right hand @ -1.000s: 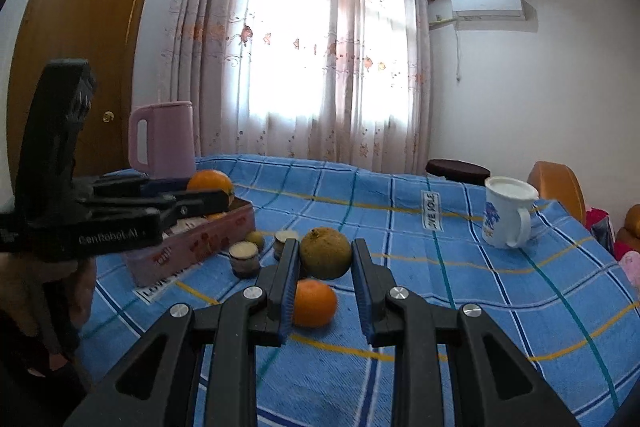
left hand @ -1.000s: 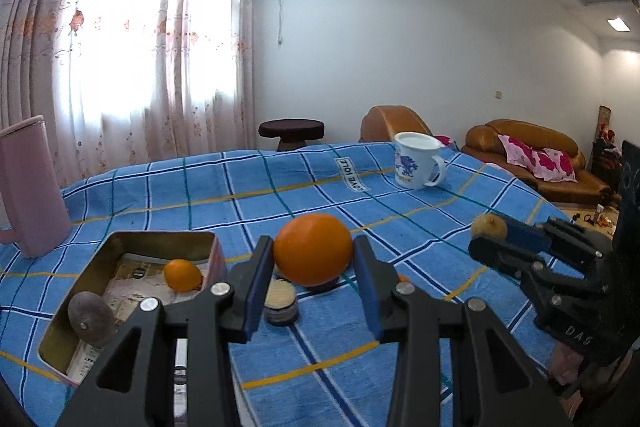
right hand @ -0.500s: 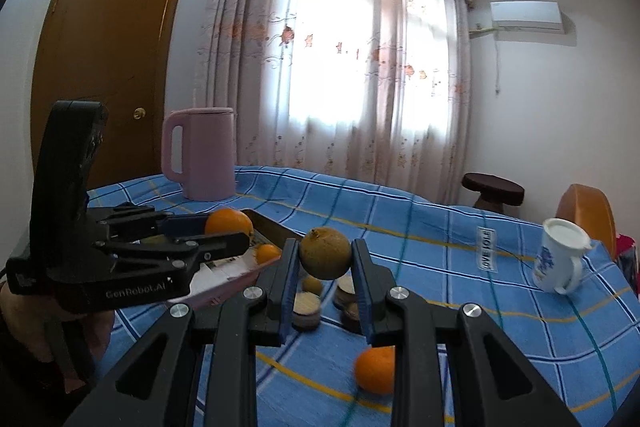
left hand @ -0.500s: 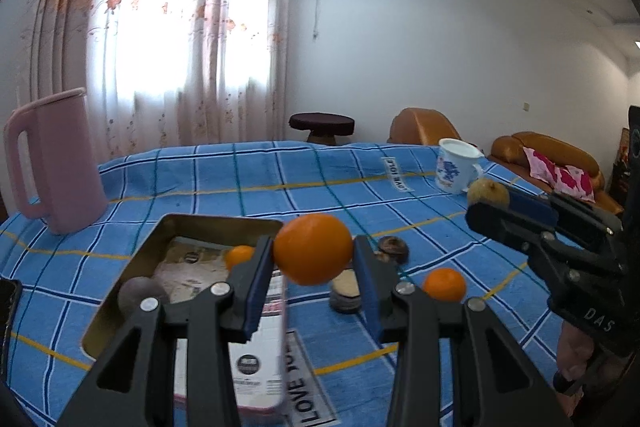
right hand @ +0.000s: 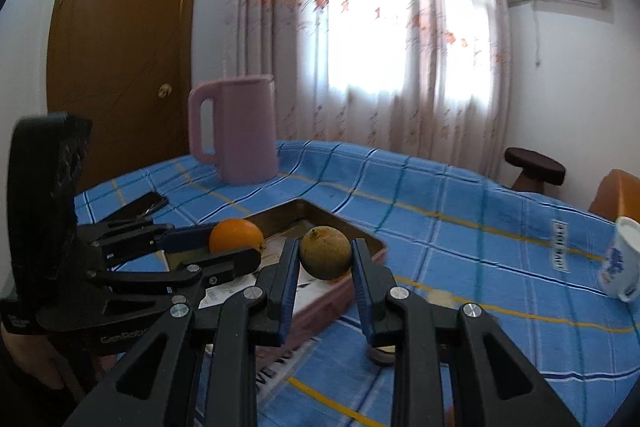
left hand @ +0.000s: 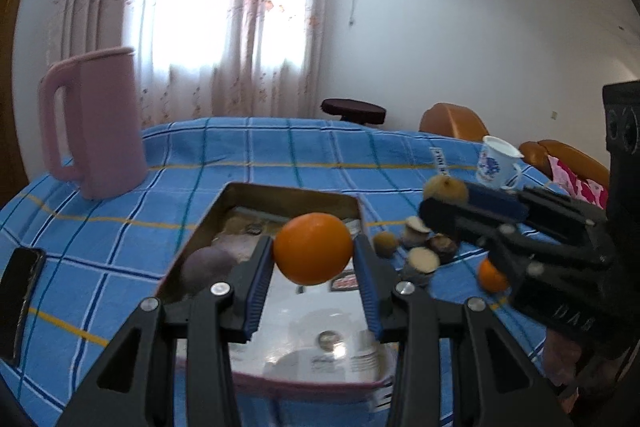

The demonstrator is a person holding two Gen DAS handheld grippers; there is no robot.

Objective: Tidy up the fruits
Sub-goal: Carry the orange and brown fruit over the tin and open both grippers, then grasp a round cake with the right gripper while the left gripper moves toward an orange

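while both loads hang over the tin [left hand: 224, 211], we read the step in hand as the drop into it. our left gripper [left hand: 314, 267] is clamped on the orange [left hand: 313, 247], held above the middle of the tin. our right gripper [right hand: 325, 267] is pinched on the brownish-green fruit [right hand: 326, 253], held above the tin's right-hand rim, partly outside it.

to do it well, we judge: bring the right load further in over the tin before letting go, lower both until the fruit nearly touches the floor, then open slowly so nothing rolls or bounces out over the low wall. we should release one side at a time, since the two grippers sit close together above the tin. we aim the orange for bare floor, away from the dark fruit [left hand: 208, 265] lying at the tin's left wall.

counts, as far as we can see:
- grippers: two, each holding one fruit.
- fruit inside the tin: one dark one; more may be hidden behind our fingers.
- on the cloth right of the tin: one small orange [left hand: 491, 275], one small yellowish fruit [left hand: 385, 243], three cut brown pieces [left hand: 422, 259].
- pink jug [left hand: 94, 123], beyond the tin: one.
- mug [left hand: 494, 163], far right of the tin: one.
- phone [left hand: 20, 291], left of the tin: one.
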